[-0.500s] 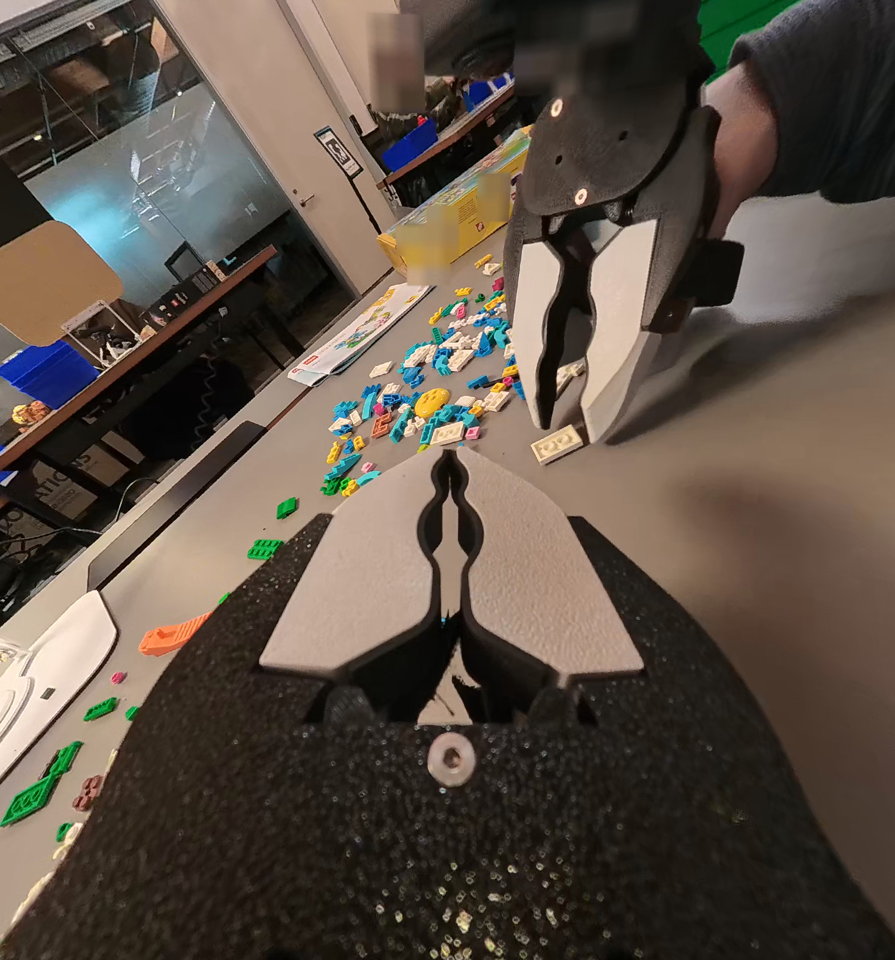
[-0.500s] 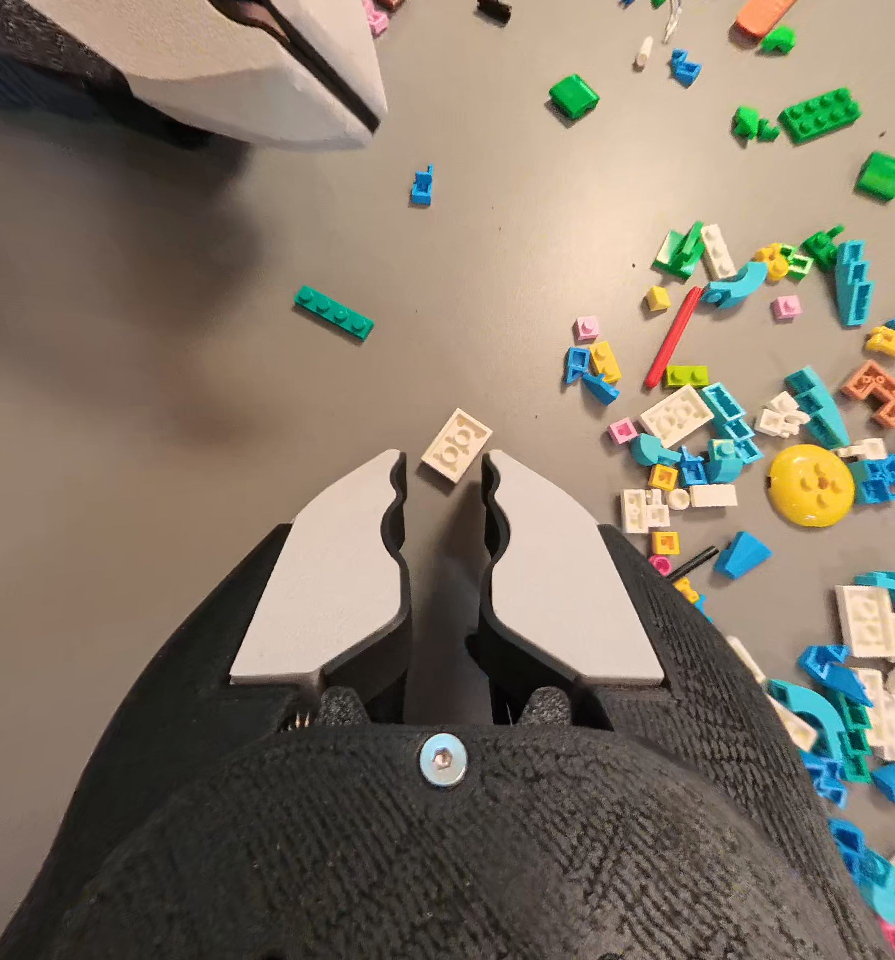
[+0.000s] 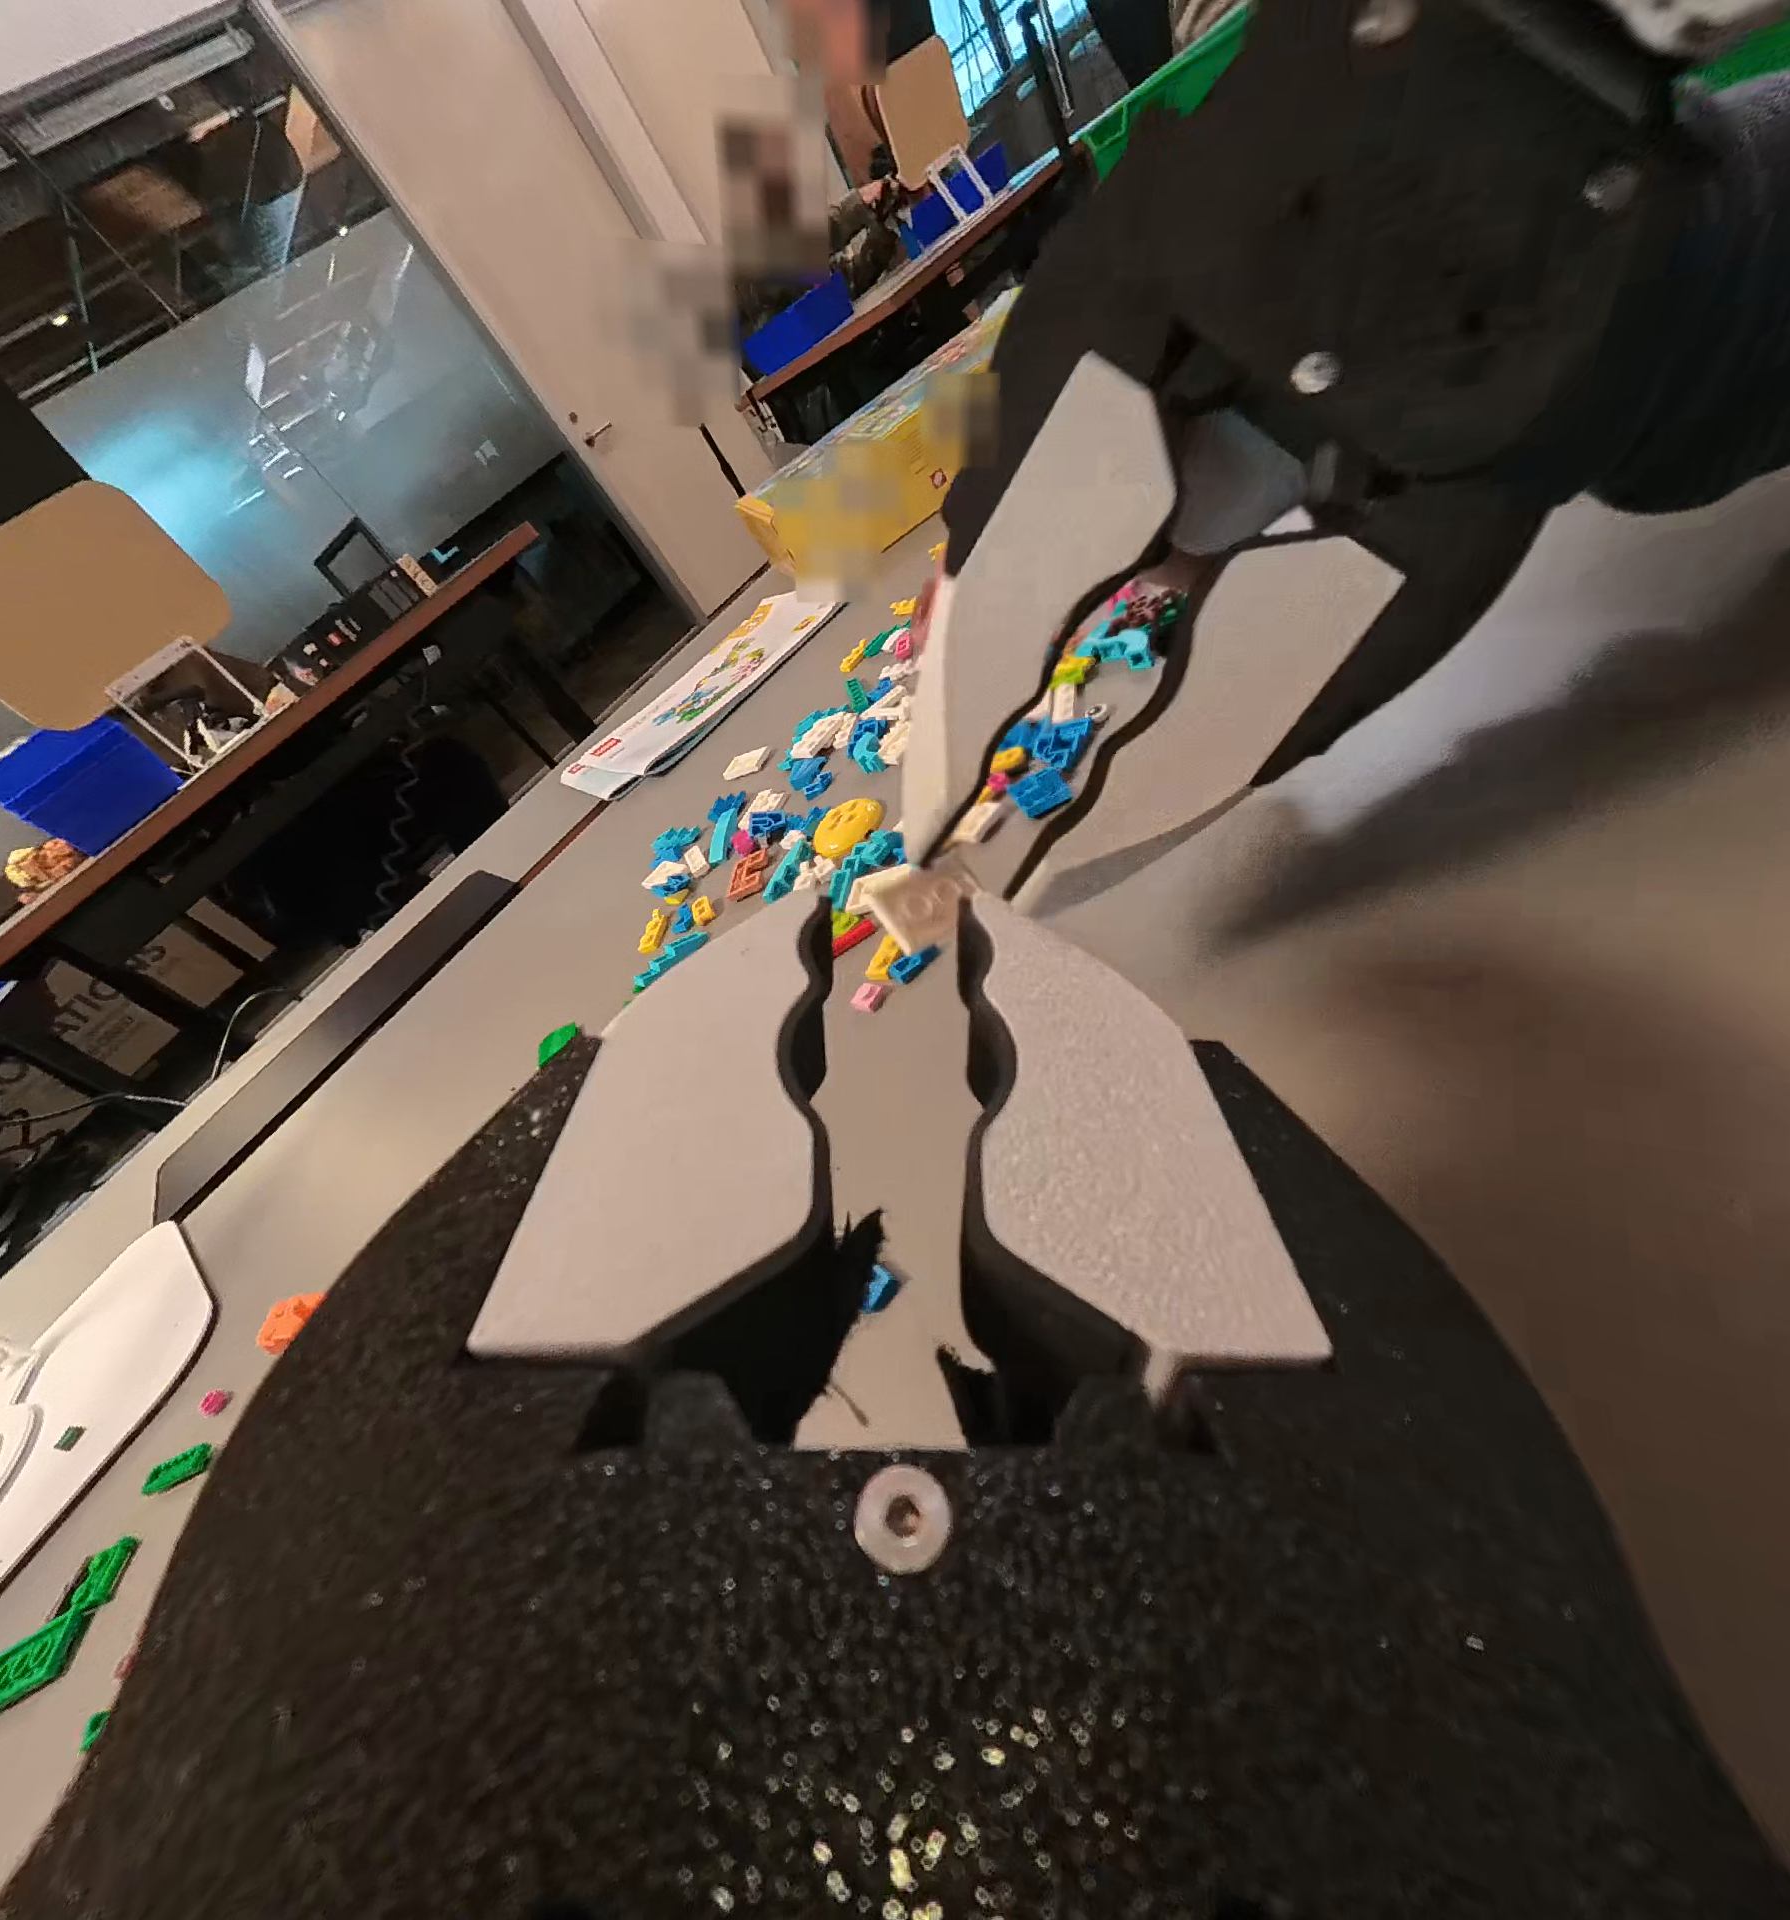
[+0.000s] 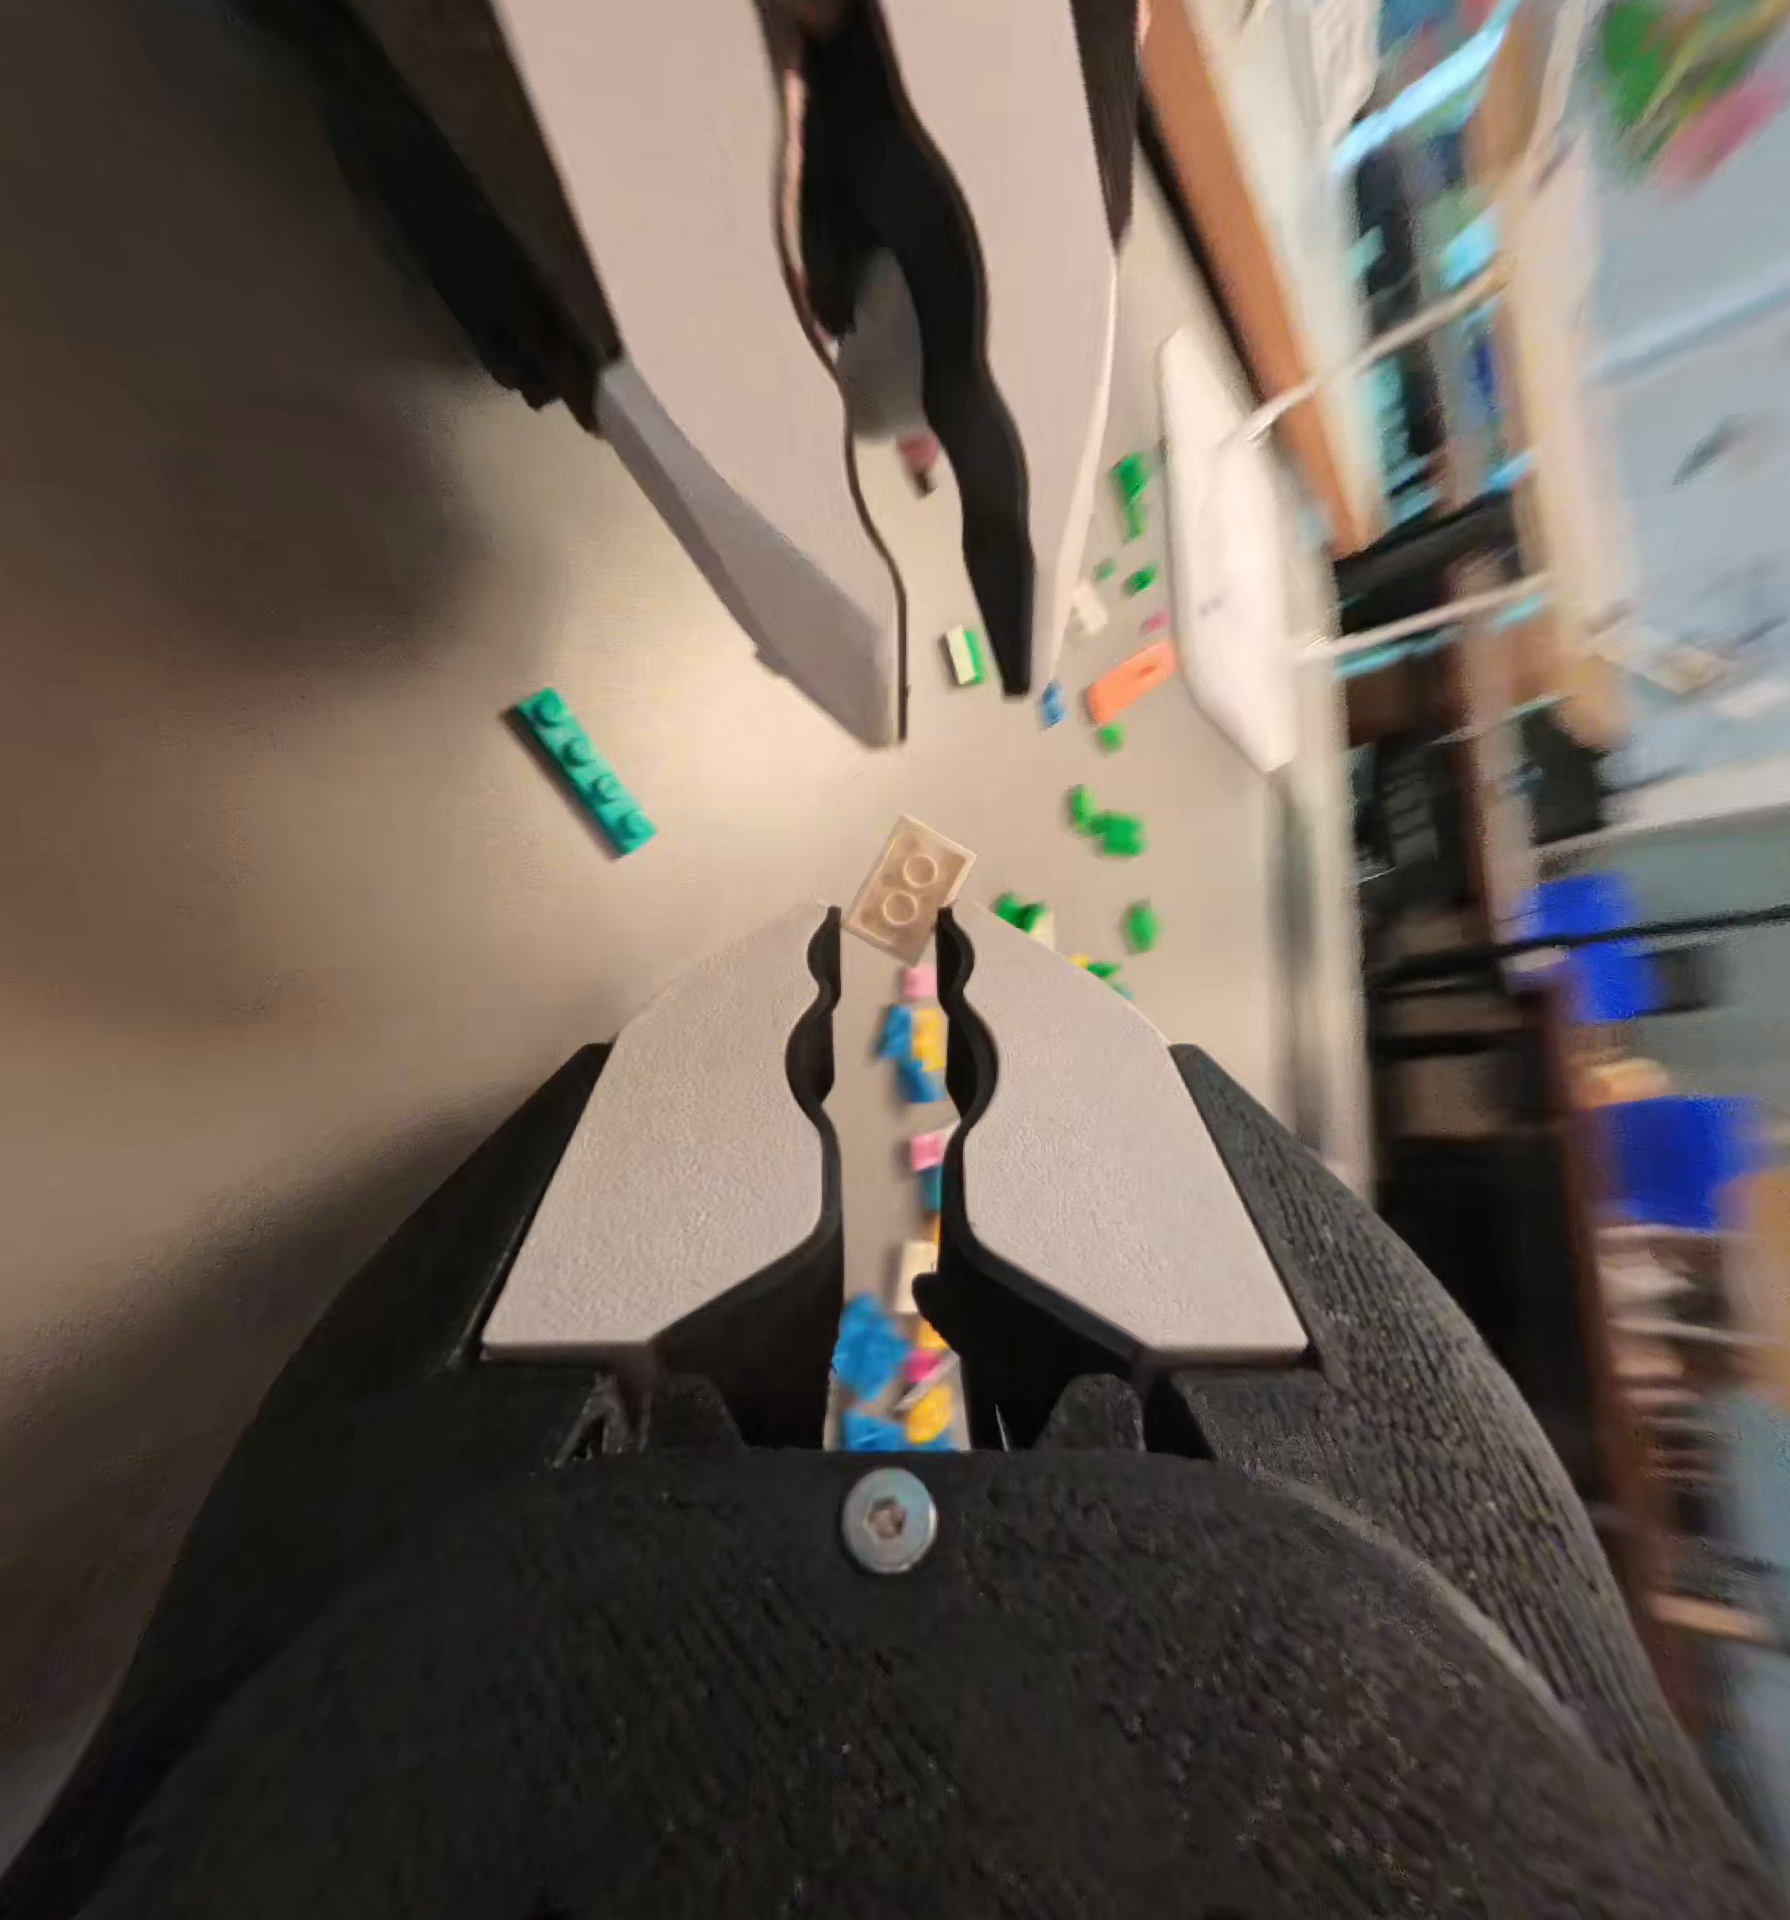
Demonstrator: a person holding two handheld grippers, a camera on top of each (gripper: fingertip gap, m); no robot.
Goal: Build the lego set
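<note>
One white plate [image 4: 910, 885] pinched at very tips of right gripper [image 4: 888, 914], lifted clear of grey worktop [image 4: 247, 727], tilted, underside showing. Left gripper [image 3: 891, 914] spread, empty, tips just beside plate. Risk: shallow corner grip, plate may twist or drop during handoff. Right view blurred, fast swing adds to it. Loose brick pile [image 3: 818, 769] toward worktop's far edge, teal plate [image 4: 584, 771] near

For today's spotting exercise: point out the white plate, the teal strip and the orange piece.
white plate [image 4: 910, 885], right wrist view, its studded face.
teal strip [image 4: 581, 771], right wrist view, middle of its stud row.
orange piece [image 4: 1130, 681], right wrist view, its top face.
</note>
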